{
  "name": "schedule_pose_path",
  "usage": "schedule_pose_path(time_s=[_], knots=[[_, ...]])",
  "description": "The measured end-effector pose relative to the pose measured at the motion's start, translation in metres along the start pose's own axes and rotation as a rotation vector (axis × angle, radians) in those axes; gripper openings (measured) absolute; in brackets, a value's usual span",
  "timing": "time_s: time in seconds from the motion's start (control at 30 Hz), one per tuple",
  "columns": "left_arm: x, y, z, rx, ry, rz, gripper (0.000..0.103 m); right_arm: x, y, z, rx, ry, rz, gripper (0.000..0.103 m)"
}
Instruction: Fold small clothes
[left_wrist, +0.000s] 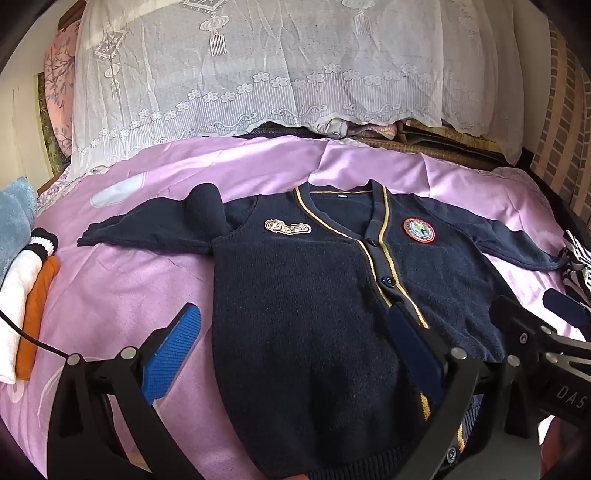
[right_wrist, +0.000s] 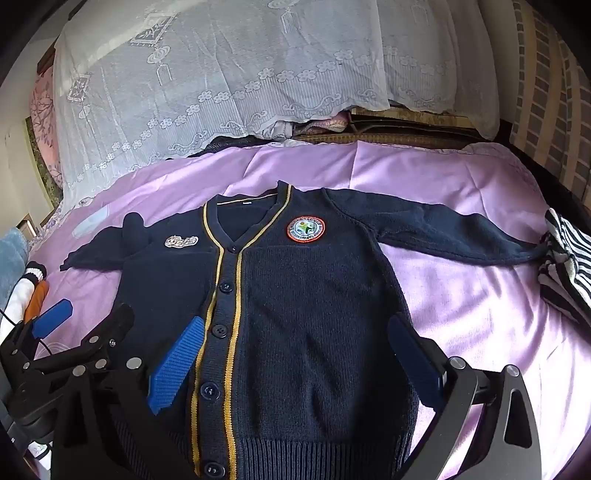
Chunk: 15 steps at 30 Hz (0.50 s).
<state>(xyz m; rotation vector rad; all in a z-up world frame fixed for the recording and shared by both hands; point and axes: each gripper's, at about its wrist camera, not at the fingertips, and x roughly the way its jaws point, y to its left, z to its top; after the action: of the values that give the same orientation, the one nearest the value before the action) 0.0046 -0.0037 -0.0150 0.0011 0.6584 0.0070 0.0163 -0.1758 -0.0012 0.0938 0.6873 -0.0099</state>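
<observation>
A navy knit cardigan (left_wrist: 295, 295) with yellow trim, buttons and a round red badge lies front up and buttoned on the purple bedspread (left_wrist: 122, 280). Both sleeves are spread sideways; the left cuff sticks up in a hump. It also shows in the right wrist view (right_wrist: 314, 314). My left gripper (left_wrist: 295, 354) is open over the cardigan's left lower half, holding nothing. My right gripper (right_wrist: 299, 362) is open over the right lower half, holding nothing. Each gripper appears at the edge of the other's view.
Folded white and orange clothes (left_wrist: 26, 314) and a blue towel (left_wrist: 14, 218) lie at the left. A black-and-white striped garment (right_wrist: 565, 258) lies at the right, touching the right cuff. A white lace cover (left_wrist: 277, 74) drapes over bedding at the back.
</observation>
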Motion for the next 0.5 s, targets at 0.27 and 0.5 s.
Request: schedule_pose_path(time_s=[0.27, 0.5], knots=[[-0.0007, -0.0007, 0.0012, -0.005, 0.006, -0.001, 0.099, 0.0007, -0.0039, -0.0009, 0.012, 0.003, 0.002, 0.1], [0.0001, -0.002, 0.001, -0.008, 0.014, 0.0, 0.099, 0.0007, -0.0042, -0.001, 0.015, 0.004, 0.003, 0.1]])
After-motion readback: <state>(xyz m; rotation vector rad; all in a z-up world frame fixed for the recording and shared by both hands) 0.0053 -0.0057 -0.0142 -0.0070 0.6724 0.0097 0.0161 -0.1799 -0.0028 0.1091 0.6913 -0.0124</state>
